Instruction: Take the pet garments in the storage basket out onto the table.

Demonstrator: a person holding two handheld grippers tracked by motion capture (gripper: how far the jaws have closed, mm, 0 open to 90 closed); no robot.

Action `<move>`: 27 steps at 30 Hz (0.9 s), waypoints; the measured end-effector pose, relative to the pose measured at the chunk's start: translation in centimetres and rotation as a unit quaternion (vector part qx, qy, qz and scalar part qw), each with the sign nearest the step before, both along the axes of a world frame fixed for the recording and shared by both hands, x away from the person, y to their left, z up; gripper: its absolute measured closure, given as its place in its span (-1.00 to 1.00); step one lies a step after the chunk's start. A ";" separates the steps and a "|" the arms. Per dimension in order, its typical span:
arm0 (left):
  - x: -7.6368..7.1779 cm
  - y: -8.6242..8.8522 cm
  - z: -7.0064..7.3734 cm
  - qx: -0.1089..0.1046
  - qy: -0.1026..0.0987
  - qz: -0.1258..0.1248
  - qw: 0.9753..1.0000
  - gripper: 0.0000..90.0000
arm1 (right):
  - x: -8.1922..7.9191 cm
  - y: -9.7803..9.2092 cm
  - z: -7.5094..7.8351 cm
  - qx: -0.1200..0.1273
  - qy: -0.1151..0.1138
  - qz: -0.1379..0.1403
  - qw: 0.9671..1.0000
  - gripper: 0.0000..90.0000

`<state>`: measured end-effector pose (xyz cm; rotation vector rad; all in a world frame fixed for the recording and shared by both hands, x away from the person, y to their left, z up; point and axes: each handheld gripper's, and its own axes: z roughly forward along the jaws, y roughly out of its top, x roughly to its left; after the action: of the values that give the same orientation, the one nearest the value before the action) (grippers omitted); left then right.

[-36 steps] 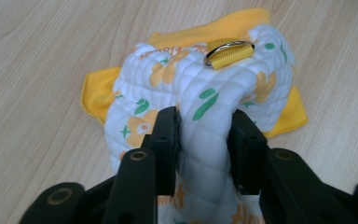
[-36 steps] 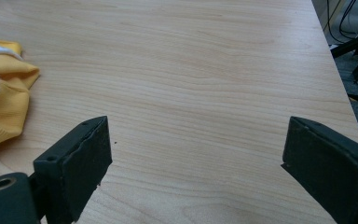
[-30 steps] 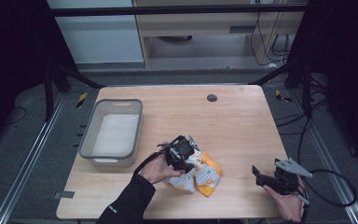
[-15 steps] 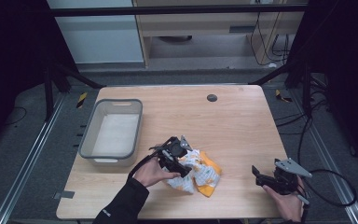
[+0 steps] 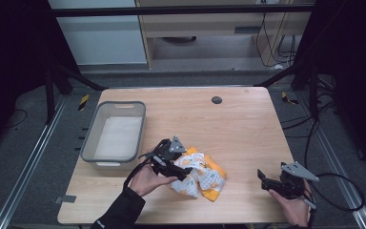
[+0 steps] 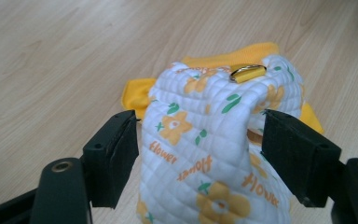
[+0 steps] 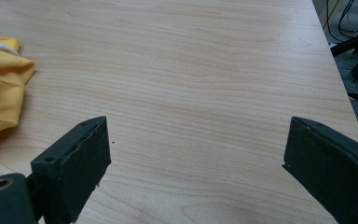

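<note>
A crumpled quilted cloth point(image 5: 204, 176), white with yellow flowers, orange backing and a gold clip, lies on the wooden table near its front middle. My left gripper point(image 5: 183, 172) is at the cloth's left side. In the left gripper view the cloth point(image 6: 209, 140) rises in a bunch between the two jaws of the left gripper point(image 6: 200, 140), which stand wide apart, open around it. My right gripper point(image 5: 263, 180) rests near the front right of the table, open, with bare wood between the jaws of the right gripper point(image 7: 196, 154). The cloth's orange edge point(image 7: 0, 79) shows at its far left.
A grey plastic bin point(image 5: 89, 143) stands at the table's left, just behind the left hand. A small black round cap point(image 5: 216, 99) sits near the far edge. Cables trail off the table's right side point(image 5: 333, 181).
The left gripper has shifted slightly left and toward the person over the cloth. The right gripper has not moved.
</note>
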<state>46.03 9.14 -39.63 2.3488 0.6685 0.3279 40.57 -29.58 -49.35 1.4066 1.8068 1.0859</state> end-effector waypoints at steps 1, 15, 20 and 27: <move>-0.2 0.7 0.1 -0.022 -0.001 0.006 1.000 -0.41 | 0.0 0.0 0.0 0.000 0.000 0.000 1.000 -0.84; -2.3 5.1 -0.1 -0.073 -0.058 0.072 0.993 -0.38 | 0.0 0.0 0.0 -0.002 0.002 -0.001 1.000 -0.84; -2.9 7.0 -0.9 -0.085 -0.066 0.094 0.990 -0.33 | 0.0 0.1 -0.1 -0.004 0.003 0.000 1.000 -0.84; -3.7 8.7 -1.9 -0.097 -0.075 0.108 0.987 -0.23 | -0.1 0.1 -0.1 -0.003 0.005 0.001 1.000 -0.84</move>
<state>42.37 17.84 -41.52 2.0480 0.8448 0.5063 40.51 -29.48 -49.47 1.4094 1.8167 1.0756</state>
